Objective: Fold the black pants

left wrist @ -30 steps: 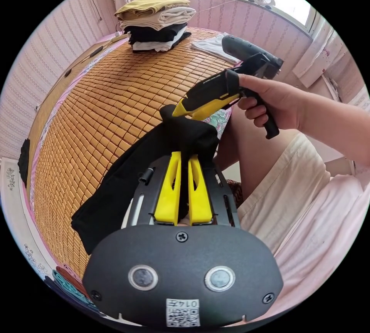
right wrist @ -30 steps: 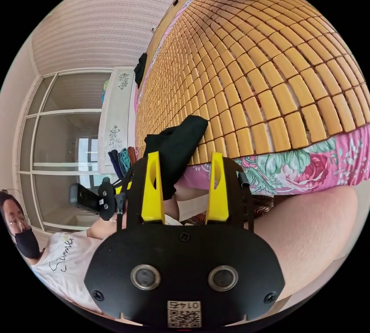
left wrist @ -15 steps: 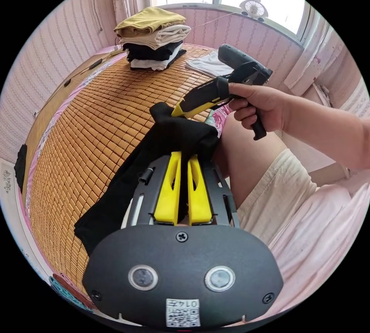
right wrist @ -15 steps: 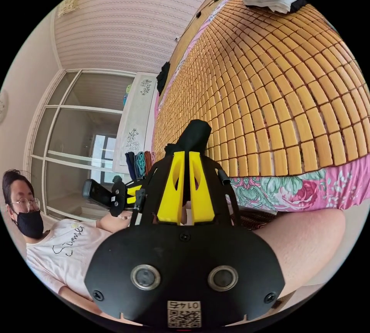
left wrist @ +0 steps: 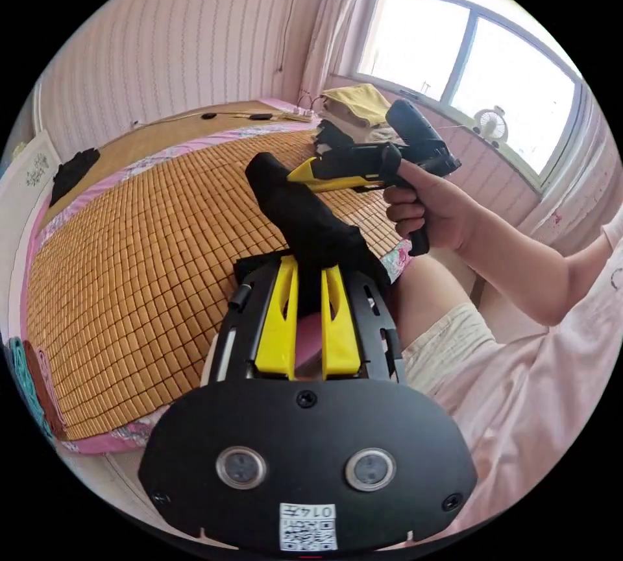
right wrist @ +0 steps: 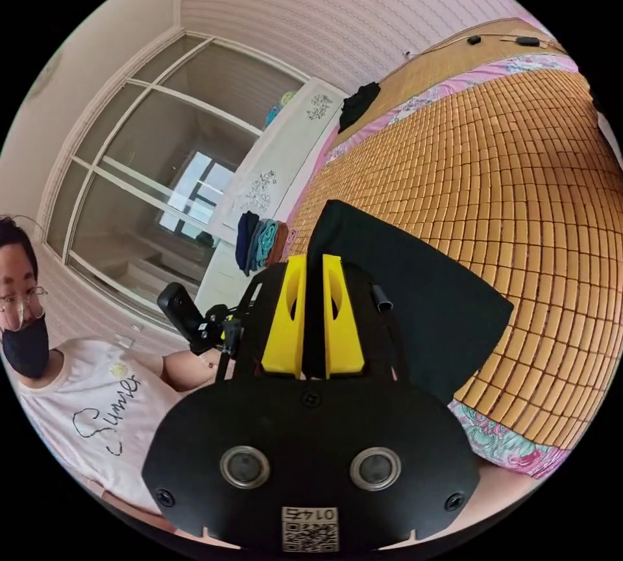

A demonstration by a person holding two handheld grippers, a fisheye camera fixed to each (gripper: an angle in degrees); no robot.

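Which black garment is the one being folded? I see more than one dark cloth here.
The black pants, lifted above the bamboo mat and clamped by the left gripper and right gripper. The other black cloth lies loose at the mat's far edge.

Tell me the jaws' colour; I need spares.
Yellow, clearest in the right gripper view on the right gripper.

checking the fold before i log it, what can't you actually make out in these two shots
- Left gripper view: the lower black pants drop behind the left gripper.
- Right gripper view: the right gripper covers the pants' near edge, so the fold state is unclear.
- Left gripper view: the right gripper and hand hide part of the stack of clothes.
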